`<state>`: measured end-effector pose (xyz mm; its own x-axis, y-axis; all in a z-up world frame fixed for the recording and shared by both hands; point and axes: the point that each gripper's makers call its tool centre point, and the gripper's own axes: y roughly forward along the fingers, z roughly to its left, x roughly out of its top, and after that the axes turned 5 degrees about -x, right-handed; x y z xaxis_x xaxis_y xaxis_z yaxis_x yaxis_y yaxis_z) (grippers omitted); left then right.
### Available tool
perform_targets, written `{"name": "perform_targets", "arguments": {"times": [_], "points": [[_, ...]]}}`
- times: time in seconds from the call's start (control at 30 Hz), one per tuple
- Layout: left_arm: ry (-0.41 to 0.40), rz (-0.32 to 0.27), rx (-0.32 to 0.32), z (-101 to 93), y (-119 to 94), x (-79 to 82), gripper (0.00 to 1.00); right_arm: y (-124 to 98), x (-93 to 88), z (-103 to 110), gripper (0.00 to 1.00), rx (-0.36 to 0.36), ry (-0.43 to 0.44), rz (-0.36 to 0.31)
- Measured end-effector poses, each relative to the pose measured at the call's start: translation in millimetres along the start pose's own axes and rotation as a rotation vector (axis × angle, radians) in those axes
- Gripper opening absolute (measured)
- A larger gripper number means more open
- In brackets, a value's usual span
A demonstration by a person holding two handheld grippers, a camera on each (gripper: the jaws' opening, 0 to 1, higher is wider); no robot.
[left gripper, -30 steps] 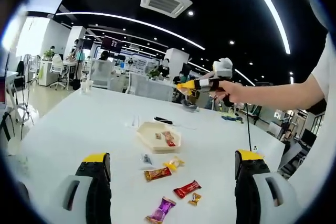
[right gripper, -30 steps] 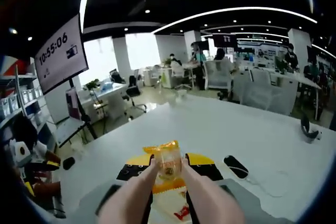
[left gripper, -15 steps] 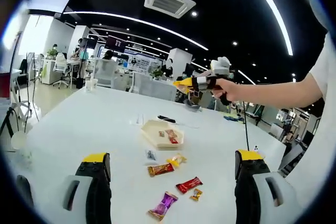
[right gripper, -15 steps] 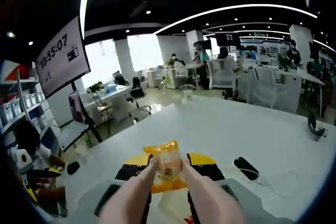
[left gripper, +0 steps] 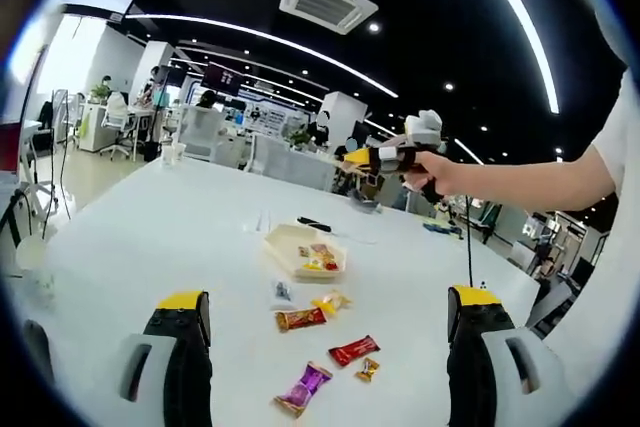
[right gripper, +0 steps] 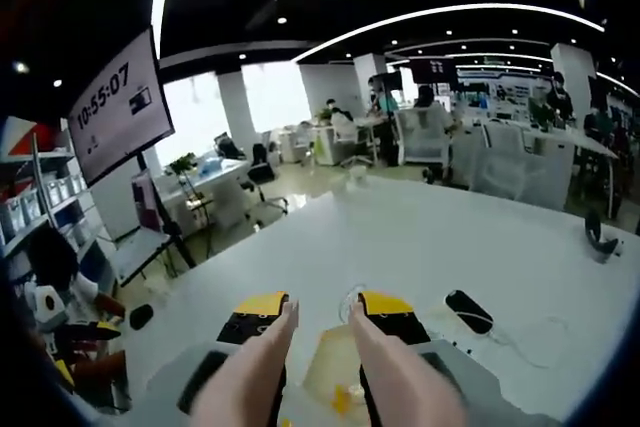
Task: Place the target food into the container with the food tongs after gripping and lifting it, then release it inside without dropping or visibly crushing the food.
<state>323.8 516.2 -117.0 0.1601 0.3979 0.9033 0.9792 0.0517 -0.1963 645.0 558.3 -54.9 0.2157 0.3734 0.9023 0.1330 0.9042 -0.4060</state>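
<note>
The beige food tongs [right gripper: 258,359] run up between my right gripper's [right gripper: 323,305] yellow-tipped jaws, which are shut on them; the tong tips stand slightly apart with nothing between them. Below them a yellow wrapped candy [right gripper: 341,399] lies in the cream container [right gripper: 322,372]. In the left gripper view that container [left gripper: 287,241] sits mid-table holding the yellow candy [left gripper: 316,265] and other sweets, and the right gripper [left gripper: 352,158], in a person's hand, hovers above it. My left gripper [left gripper: 327,299] is open over loose sweets.
Several wrapped candies lie on the white table [left gripper: 150,237]: a brown one [left gripper: 300,319], a red one [left gripper: 355,350], a purple one [left gripper: 305,388]. A black device [right gripper: 468,311] with a cable lies right of the container. Office desks and chairs stand beyond.
The yellow candy has left the tong tips and now lies in the container. The tong tips have parted a little. The left gripper's view has shifted slightly.
</note>
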Motion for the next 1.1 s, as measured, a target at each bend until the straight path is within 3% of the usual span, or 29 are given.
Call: {"name": "perform_targets", "arguments": {"times": [0.5,1.1], "points": [[0.008,0.006,-0.037,-9.7,12.4,1.3,0.99,-27.5,7.2,-17.7,0.27,-0.044,0.049,-0.052],[0.009,0.016,-0.062,-17.5,15.5,-1.1,0.99,-47.3,-9.6,-28.5,0.27,-0.076,0.067,-0.035]]}}
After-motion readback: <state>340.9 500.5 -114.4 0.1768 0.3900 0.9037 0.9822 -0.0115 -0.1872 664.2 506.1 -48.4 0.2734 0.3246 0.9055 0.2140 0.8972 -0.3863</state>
